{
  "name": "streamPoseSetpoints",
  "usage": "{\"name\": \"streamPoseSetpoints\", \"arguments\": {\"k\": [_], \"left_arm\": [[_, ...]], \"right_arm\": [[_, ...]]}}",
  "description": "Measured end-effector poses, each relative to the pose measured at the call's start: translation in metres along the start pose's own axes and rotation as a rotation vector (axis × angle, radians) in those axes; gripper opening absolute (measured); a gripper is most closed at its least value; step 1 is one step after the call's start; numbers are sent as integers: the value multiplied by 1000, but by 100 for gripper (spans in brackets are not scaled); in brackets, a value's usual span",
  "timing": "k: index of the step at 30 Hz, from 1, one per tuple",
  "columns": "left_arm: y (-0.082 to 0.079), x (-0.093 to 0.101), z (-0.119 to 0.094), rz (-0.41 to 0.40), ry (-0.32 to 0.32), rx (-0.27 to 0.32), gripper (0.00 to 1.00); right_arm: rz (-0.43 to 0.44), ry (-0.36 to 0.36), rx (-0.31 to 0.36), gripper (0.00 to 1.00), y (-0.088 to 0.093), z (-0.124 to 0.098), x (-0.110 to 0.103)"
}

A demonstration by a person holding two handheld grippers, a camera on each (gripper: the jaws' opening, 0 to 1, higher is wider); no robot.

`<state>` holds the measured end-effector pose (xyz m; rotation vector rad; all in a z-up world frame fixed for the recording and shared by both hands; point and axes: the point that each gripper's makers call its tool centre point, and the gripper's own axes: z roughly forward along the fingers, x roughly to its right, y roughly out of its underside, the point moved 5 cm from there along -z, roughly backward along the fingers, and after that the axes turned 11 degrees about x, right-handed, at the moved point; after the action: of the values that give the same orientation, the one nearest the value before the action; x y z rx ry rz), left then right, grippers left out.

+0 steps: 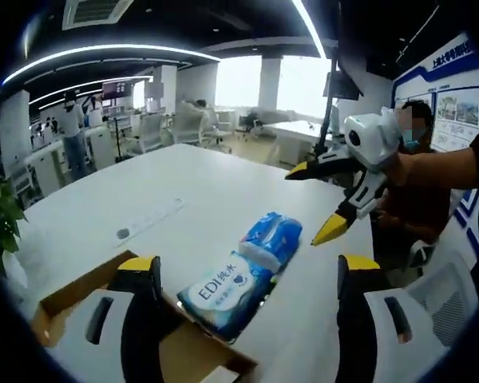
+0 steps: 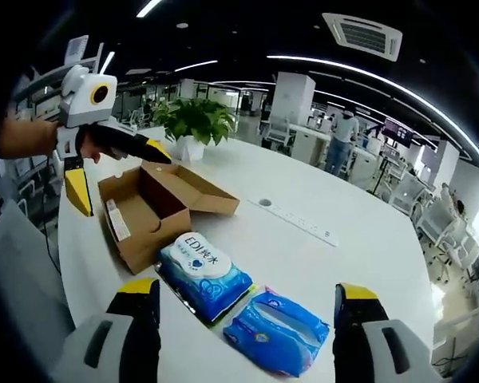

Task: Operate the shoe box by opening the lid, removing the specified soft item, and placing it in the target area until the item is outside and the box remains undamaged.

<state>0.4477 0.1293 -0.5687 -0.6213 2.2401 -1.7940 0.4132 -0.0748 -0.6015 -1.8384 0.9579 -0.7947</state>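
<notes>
Where right view looks, second pack (image 2: 277,330).

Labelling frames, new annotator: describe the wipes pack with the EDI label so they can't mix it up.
On the white table, find the open cardboard box. The wipes pack lies right beside the box. Unlike the plain blue pack next to it, it has a white oval label reading EDI.

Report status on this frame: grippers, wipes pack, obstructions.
Left gripper and right gripper both open, empty. EDI wipes pack out on table beside opened shoe box. Second blue pack alongside; nothing blocking.
</notes>
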Motion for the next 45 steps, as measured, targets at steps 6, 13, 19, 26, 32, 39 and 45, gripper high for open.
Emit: {"name": "streamPoseSetpoints", "arguments": {"k": [6, 13, 19, 26, 32, 39, 45], "left_arm": [[-2, 0, -21, 5, -17, 13, 94], [2, -2, -45, -18, -44, 25, 96], [7, -1, -63, -37, -57, 31, 99], [6, 0, -90, -47, -80, 65, 99], [7, -2, -111, -41, -102, 76, 99], [10, -8, -132, -55, -147, 95, 99], [13, -13, -159, -52, -198, 112, 99]], "right_arm": [[3, -1, 4, 91, -3, -3, -5], [9, -6, 11, 92, -5, -5, -11], [12, -11, 22, 92, -9, -7, -16], [10, -20, 23, 91, -10, -9, -22], [8, -29, 23, 91, -11, -8, -28], [5, -53, 23, 90, -15, -5, -41], [-2, -89, 23, 89, -18, -1, -54]]}}
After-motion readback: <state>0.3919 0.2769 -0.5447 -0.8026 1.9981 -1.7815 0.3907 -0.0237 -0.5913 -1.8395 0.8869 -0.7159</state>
